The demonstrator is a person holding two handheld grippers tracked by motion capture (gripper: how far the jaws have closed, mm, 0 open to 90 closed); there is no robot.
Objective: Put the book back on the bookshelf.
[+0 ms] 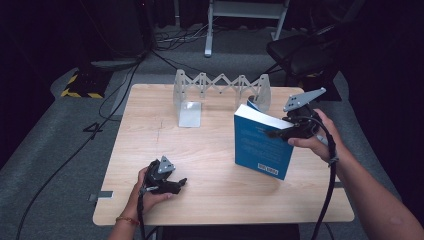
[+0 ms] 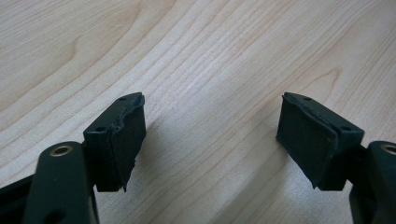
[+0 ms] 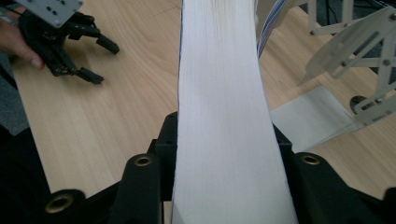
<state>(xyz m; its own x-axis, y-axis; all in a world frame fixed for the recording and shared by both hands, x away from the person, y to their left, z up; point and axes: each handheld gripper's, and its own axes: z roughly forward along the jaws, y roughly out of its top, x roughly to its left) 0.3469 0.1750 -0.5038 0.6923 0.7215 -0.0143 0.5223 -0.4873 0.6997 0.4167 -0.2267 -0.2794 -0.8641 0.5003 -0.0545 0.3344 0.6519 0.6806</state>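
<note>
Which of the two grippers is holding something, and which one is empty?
The right gripper holds the blue book, its jaws clamped across the white page edge. The left gripper rests on the table with open jaws and nothing between them.

Left gripper (image 1: pixel 181 183): we log a black body, grey three-cornered plate, black cable.
Right gripper (image 1: pixel 270 134): black, larger grey plate, thick black cable.
Jaws: we note black pads, brass-ringed holes.
Left wrist: orange-red bracelet (image 1: pixel 127 220).
</note>
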